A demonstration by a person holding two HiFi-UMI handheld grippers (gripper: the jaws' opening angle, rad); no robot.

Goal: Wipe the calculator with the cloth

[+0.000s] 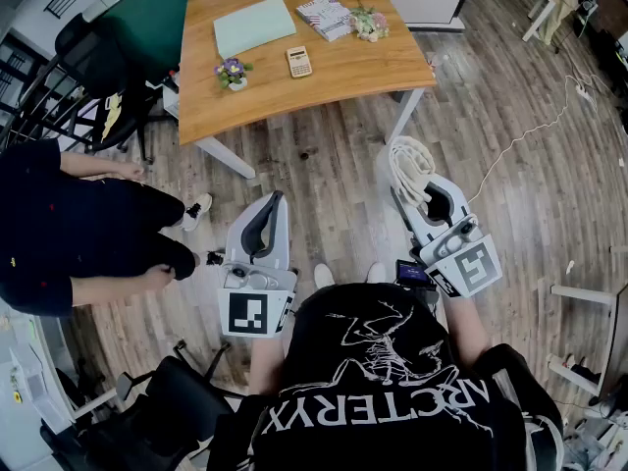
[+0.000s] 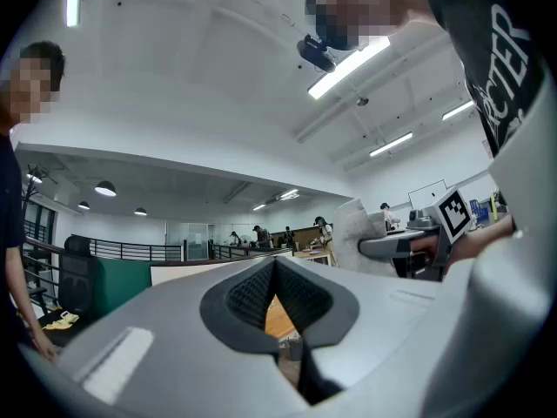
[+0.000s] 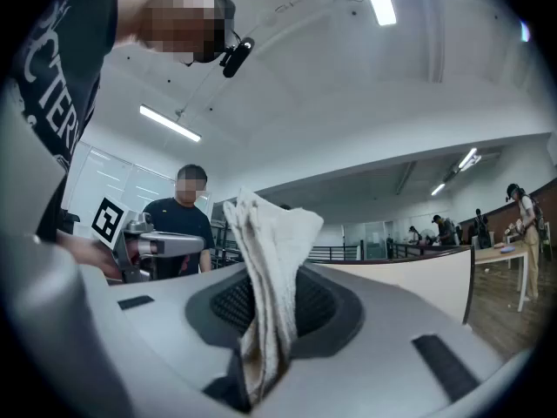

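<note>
The beige calculator (image 1: 299, 62) lies on the wooden table (image 1: 343, 72), far ahead of both grippers. My right gripper (image 1: 424, 186) is shut on a white cloth (image 1: 410, 160), held low over the floor in front of my body. In the right gripper view the cloth (image 3: 270, 242) stands up in folds out of the closed jaws (image 3: 270, 286). My left gripper (image 1: 276, 200) is held beside it, shut, with nothing in it. In the left gripper view its pads (image 2: 296, 299) meet, and a sliver of the table shows through the slot behind them.
On the table lie a pale green sheet (image 1: 254, 26), a book (image 1: 325, 17), a flower bunch (image 1: 370, 24) and a small flower pot (image 1: 233, 72). A person in black (image 1: 59, 224) stands at the left. Office chairs (image 1: 93, 77) stand left of the table; a cable (image 1: 535, 130) runs over the floor.
</note>
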